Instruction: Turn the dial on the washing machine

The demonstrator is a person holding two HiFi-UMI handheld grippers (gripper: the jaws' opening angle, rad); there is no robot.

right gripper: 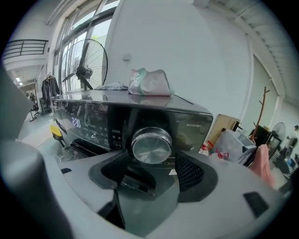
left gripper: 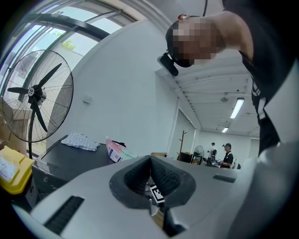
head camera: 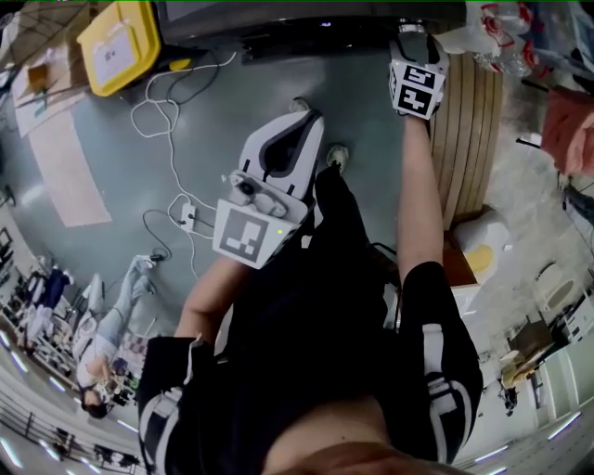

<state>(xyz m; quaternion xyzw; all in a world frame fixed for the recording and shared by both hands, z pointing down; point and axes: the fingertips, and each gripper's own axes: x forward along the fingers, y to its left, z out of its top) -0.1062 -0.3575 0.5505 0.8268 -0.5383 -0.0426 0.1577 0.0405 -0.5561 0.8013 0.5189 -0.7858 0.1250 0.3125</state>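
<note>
The washing machine (right gripper: 93,119) is black with a glossy control panel and a lit display (right gripper: 76,122). Its round silver dial (right gripper: 152,145) sits mid-panel. My right gripper (right gripper: 153,162) is open, its two dark pads apart on either side of the dial and not touching it. In the head view the right gripper (head camera: 409,37) reaches up to the machine's dark front (head camera: 278,23) at the top edge. My left gripper (head camera: 311,119) hangs lower, in front of the person's body, away from the machine. Its jaws (left gripper: 150,161) meet at the tips with nothing between them.
A yellow bin (head camera: 121,42) stands on the floor left of the machine. A white cable with a power strip (head camera: 186,215) trails over the grey floor. A slatted wooden piece (head camera: 469,130) stands at the right. A plastic bag (right gripper: 149,83) lies on the machine, with a standing fan (right gripper: 86,70) behind.
</note>
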